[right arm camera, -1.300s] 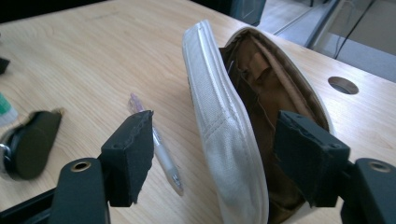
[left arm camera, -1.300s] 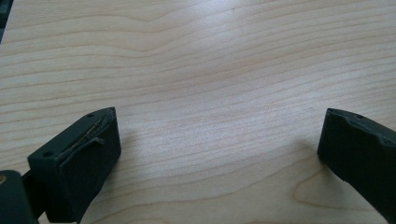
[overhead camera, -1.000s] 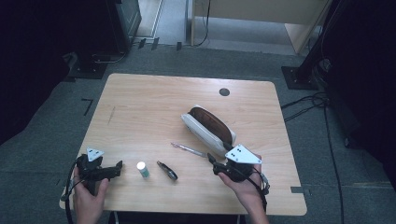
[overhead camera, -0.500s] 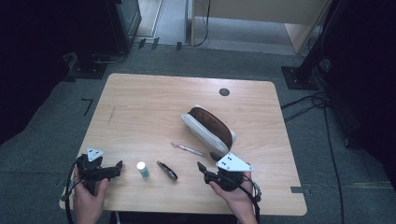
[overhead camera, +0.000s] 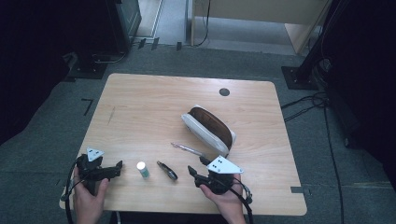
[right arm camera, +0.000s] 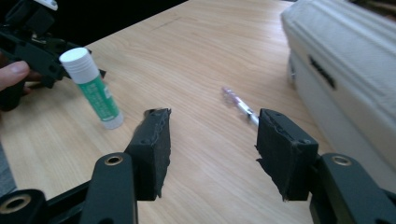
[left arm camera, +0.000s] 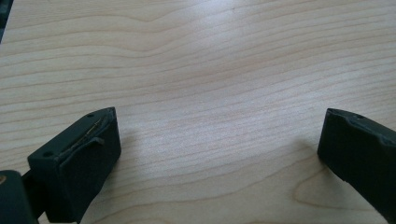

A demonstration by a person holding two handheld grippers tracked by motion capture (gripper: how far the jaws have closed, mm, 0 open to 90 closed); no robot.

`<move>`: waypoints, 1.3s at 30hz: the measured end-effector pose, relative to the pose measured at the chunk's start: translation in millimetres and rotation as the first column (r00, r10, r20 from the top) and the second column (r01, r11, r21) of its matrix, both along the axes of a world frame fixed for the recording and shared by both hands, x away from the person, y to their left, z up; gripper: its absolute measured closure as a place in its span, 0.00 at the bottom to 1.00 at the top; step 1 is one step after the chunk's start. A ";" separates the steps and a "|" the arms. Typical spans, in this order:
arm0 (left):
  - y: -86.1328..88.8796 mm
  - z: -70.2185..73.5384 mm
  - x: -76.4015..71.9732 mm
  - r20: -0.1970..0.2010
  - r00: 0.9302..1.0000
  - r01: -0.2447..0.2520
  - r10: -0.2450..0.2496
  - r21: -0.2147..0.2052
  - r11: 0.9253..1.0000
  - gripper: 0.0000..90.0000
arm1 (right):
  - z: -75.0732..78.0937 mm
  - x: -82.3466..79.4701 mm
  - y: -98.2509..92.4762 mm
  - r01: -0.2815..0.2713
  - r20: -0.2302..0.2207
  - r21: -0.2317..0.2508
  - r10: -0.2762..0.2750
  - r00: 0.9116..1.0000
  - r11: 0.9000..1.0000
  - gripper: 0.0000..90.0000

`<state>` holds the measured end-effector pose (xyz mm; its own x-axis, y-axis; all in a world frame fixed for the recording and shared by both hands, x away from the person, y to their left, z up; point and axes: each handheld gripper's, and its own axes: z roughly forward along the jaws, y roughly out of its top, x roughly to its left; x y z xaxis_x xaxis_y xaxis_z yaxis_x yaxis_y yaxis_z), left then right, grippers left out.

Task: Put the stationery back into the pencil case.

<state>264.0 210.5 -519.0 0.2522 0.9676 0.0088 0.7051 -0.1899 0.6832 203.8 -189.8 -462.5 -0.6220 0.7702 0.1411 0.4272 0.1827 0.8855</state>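
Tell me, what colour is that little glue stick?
The glue stick is green with a white cap; the right gripper view shows it best.

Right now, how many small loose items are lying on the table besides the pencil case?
3: a glue stick standing near the left gripper, a dark pen just right of it, and a clear pen lying against the pencil case. More may sit hidden inside the case.

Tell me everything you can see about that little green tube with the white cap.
The glue stick is a small cylinder with a green printed body and a white ribbed cap. It looks like plastic. It stands upright on its base on the wooden table, cap on, near the front edge, seen from above at. It stands apart from the left tool on one side and a small dark pen-like object on the other.
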 end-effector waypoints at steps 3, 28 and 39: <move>0.0 0.0 0.0 0.000 1.000 0.000 0.000 0.000 1.000 0.00 | -4.7 -2.2 11.2 -0.007 -0.017 0.007 0.007 1.000 1.000 0.52; 0.0 0.0 0.0 0.000 1.000 0.000 0.000 0.000 1.000 0.00 | -49.3 -0.6 60.7 -0.065 -0.120 -0.032 0.061 0.991 0.997 0.66; 0.0 0.0 0.0 0.000 1.000 0.000 0.000 0.000 1.000 0.00 | -54.7 1.7 64.2 -0.066 -0.128 -0.069 0.056 0.990 0.995 0.82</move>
<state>264.0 210.5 -519.0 0.2522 0.9676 0.0087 0.7049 -0.1898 0.6834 205.5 -125.6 -517.2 -0.6490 0.7425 0.1659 0.5201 0.2739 0.8090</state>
